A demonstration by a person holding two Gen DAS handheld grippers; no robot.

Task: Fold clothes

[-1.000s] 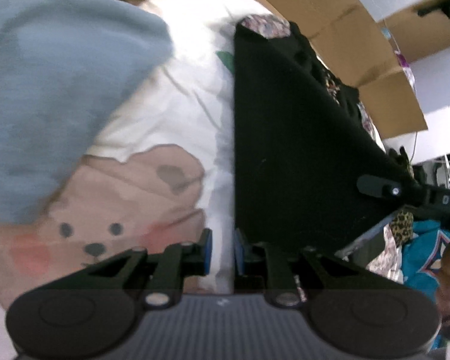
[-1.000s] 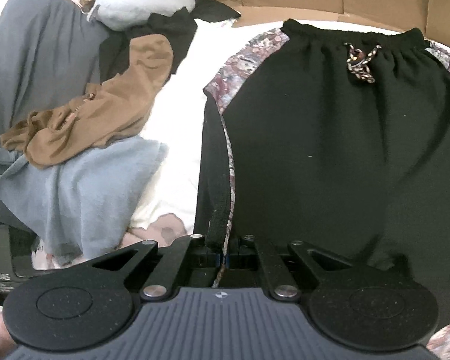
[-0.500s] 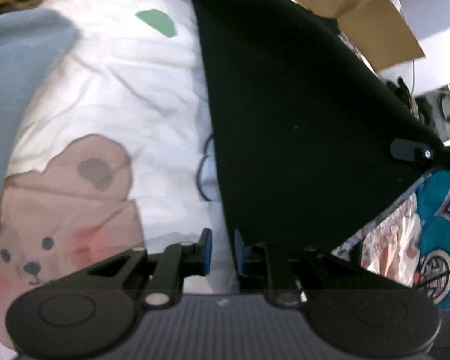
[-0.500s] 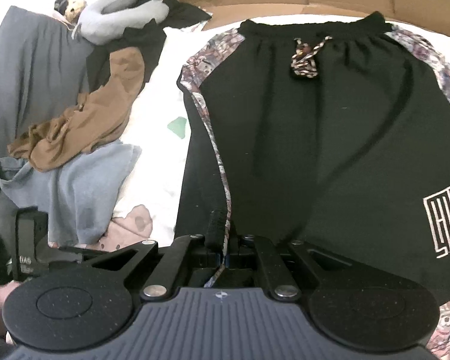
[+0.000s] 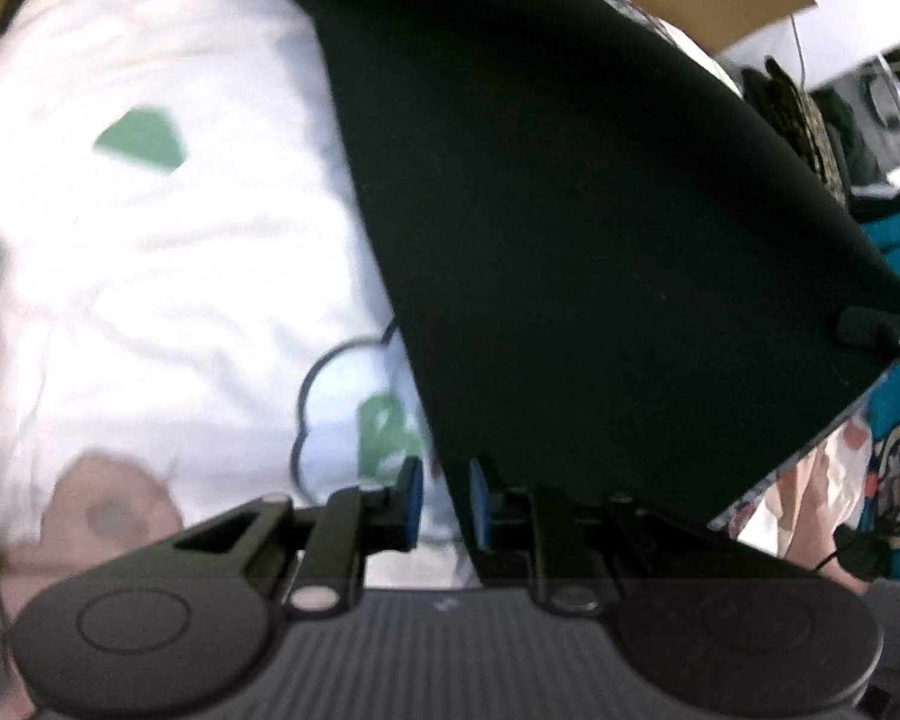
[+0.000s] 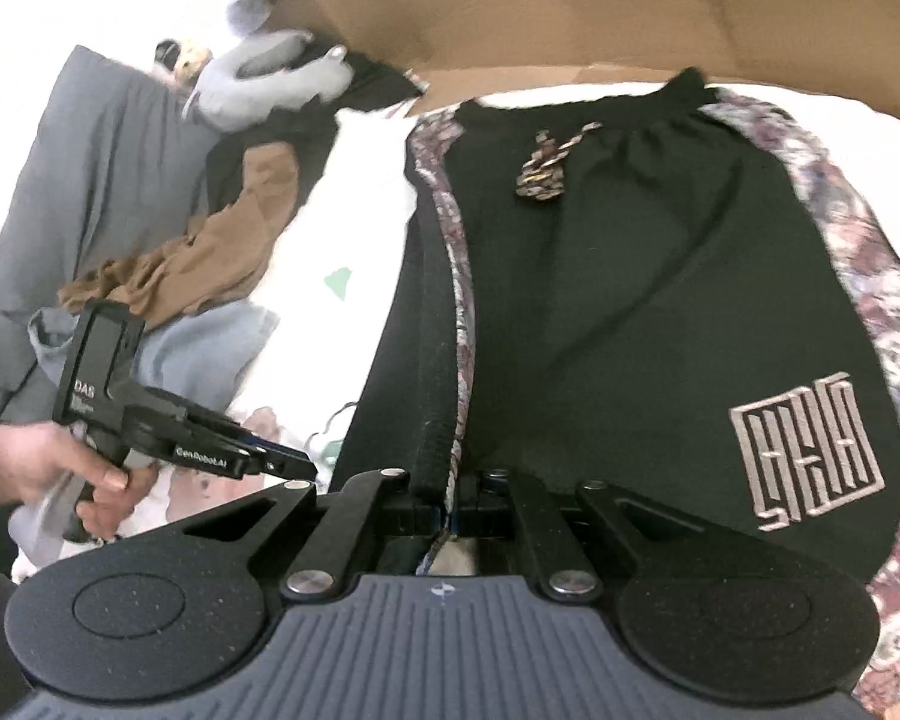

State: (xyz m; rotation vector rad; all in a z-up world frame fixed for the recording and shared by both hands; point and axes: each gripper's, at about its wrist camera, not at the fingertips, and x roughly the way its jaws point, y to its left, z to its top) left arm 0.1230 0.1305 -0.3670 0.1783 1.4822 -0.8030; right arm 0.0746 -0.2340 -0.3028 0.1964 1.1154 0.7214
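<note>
Black shorts point(image 6: 630, 300) with floral side stripes, a drawstring and a white logo lie on a white printed sheet point(image 6: 360, 228). My right gripper point(image 6: 450, 510) is shut on the shorts' lower left hem and holds that edge lifted. In the left wrist view the shorts point(image 5: 570, 210) hang as a raised black panel. My left gripper point(image 5: 441, 498) has its jaws a little apart, right at the panel's lower edge, with no cloth clearly between the blue pads. The left gripper also shows in the right wrist view point(image 6: 294, 468), beside the shorts' left edge.
A brown garment point(image 6: 210, 258), a light blue garment point(image 6: 180, 360) and grey cloth point(image 6: 90, 150) are piled at the left. A grey plush toy point(image 6: 270, 84) and cardboard point(image 6: 570, 0) stand behind. A teal garment point(image 5: 894, 420) lies at the right.
My right gripper has pulled back with the hem, so more of the shorts and the logo show. My left gripper has slid along the sheet toward the shorts' lower edge.
</note>
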